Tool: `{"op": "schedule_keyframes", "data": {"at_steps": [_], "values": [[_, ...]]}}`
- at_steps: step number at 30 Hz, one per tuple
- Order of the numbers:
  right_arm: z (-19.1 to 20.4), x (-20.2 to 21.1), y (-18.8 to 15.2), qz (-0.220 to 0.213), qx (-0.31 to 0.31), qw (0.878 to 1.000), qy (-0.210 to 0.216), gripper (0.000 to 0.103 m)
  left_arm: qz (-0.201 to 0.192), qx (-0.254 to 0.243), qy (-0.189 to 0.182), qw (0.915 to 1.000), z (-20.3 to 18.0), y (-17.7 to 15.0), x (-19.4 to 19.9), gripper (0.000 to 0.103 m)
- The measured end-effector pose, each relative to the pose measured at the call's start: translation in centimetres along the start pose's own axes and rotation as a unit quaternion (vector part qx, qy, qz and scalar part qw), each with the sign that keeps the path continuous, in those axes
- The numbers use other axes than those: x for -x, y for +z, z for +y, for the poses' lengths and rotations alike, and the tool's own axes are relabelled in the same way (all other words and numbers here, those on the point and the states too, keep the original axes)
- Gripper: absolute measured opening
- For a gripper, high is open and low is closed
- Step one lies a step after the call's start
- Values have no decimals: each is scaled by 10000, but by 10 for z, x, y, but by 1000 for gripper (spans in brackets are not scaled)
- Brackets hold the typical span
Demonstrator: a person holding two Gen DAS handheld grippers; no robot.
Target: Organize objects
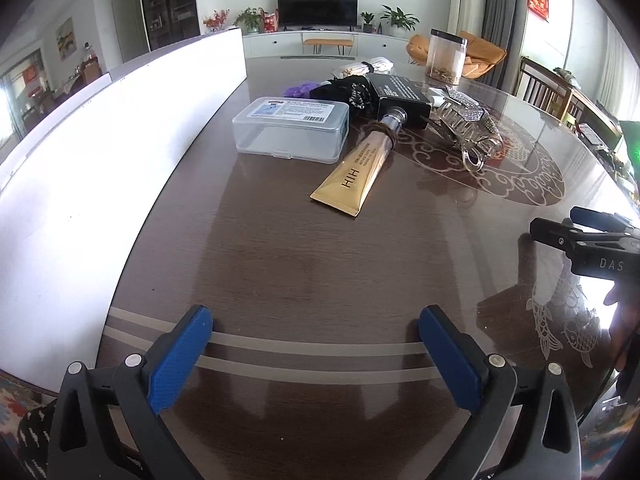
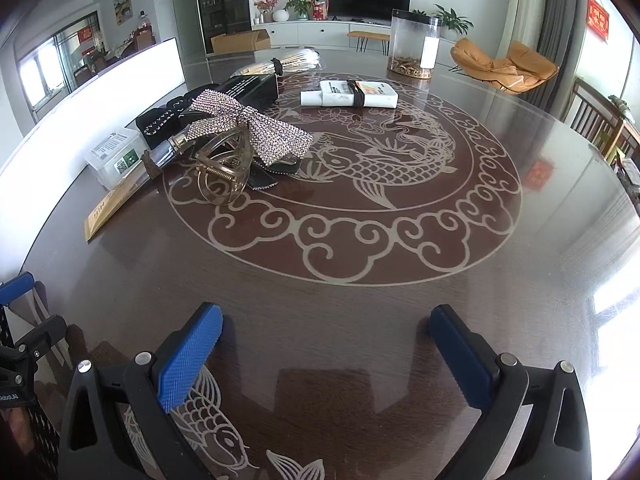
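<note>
Left wrist view: glossy dark table [image 1: 280, 248], white board [image 1: 80, 160] alongside

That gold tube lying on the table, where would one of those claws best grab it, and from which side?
Probably across the flat gold body of the gold tube, near its wide crimped end. That end points toward the open left gripper with bare table around it, while the capped end lies against the black box and clear plastic case. Come from above, jaws spanning its width.
</note>
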State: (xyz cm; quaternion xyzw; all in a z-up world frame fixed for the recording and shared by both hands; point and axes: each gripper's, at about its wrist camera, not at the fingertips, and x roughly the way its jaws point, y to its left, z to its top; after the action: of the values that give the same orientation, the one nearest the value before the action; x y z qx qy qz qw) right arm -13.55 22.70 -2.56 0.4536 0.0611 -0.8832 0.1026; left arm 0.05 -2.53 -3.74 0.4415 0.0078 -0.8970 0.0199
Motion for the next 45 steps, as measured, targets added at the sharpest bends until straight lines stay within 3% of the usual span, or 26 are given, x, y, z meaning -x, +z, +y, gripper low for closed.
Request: {"op": "schedule_keyframes", "data": {"at_steps": [9,16,24,37,45], "values": [[6,-7,11,122,-240,9995,-152,103,-52,4,4,10000,1,-3,2,103],[48,-38,58,340,255,9989,197,103,-97,-10,8,10000,1,-4,3,103],[37,-73,100,269,-241,9993,-127,103,-113,-13,9,9999,1,-3,3,103],[-28,-58,83,208,-536,9978,-338,103,-110,-8,9,9999,1,-3,2,103],[-38,-37,51,72,-448,9986,-280,103,-113,-10,9,9999,1,-3,2,103]]}}
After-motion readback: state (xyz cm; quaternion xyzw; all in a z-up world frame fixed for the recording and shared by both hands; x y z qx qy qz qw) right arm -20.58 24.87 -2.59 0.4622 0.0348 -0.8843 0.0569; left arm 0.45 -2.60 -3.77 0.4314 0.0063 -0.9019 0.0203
